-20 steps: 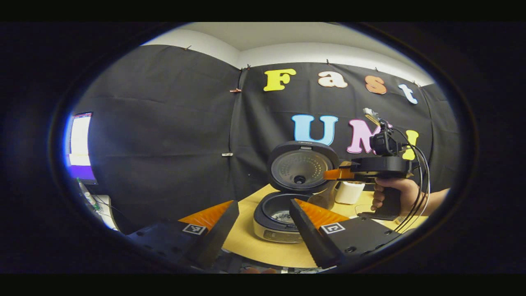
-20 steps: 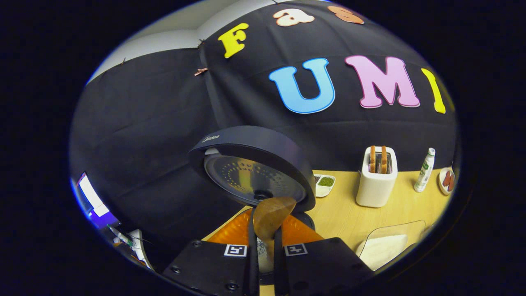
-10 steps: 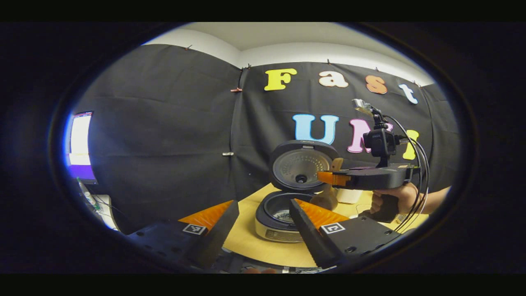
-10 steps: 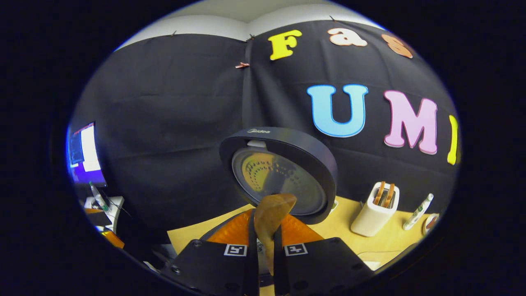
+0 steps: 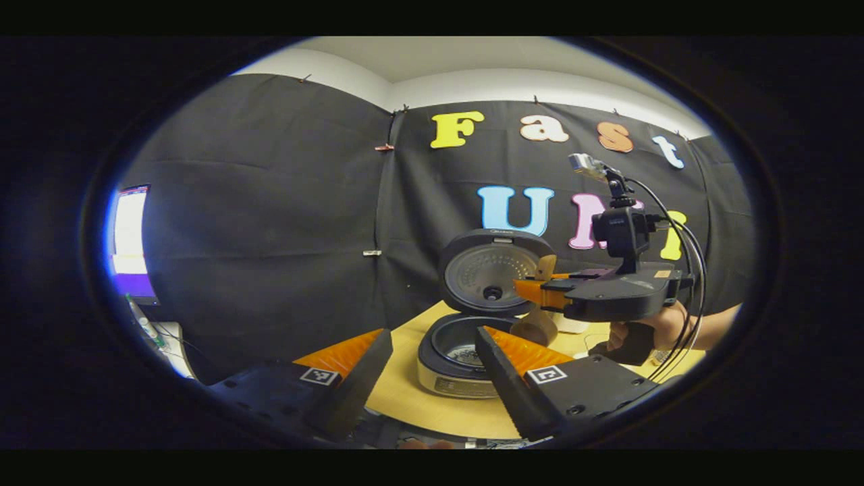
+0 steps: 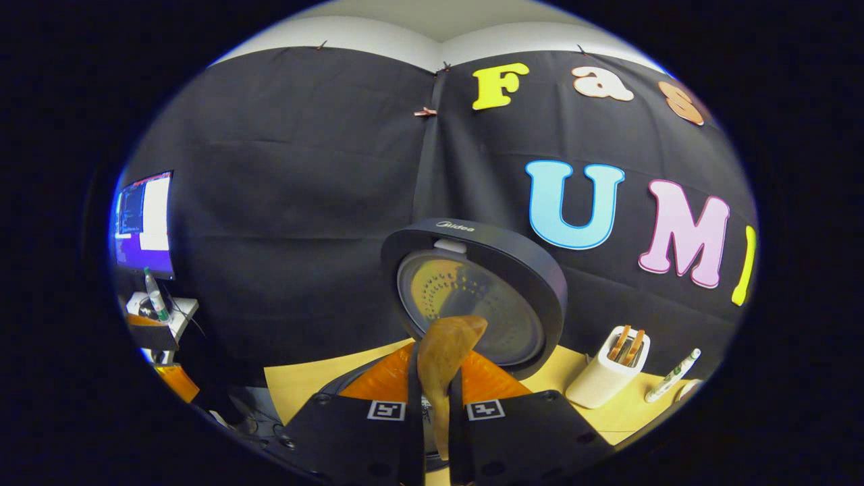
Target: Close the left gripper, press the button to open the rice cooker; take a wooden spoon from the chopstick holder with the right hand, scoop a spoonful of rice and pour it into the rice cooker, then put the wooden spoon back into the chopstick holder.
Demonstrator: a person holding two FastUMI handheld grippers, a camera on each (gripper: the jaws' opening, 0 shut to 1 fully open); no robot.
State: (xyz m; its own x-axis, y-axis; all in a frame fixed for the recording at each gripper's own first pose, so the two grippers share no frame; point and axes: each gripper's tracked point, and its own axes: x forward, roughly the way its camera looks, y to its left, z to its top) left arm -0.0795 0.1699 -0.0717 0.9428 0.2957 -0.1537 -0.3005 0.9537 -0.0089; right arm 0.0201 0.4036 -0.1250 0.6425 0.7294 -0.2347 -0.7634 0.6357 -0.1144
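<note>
The right gripper (image 6: 432, 398) is clamping the light, stiff, rather smooth wooden spoon (image 6: 442, 358) by its handle just above the open rice cooker (image 5: 464, 351), while the left gripper (image 5: 432, 358) is waiting agape nearby.

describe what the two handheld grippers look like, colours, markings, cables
Left gripper: black body, orange ribbed fingers, square black-and-white markers. Right gripper: the same black and orange, a pistol grip, a camera mounted on top, and black cables looping behind.

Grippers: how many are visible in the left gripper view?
2: the left gripper open at the bottom, and the right gripper farther off, holding the spoon above the cooker.
</note>
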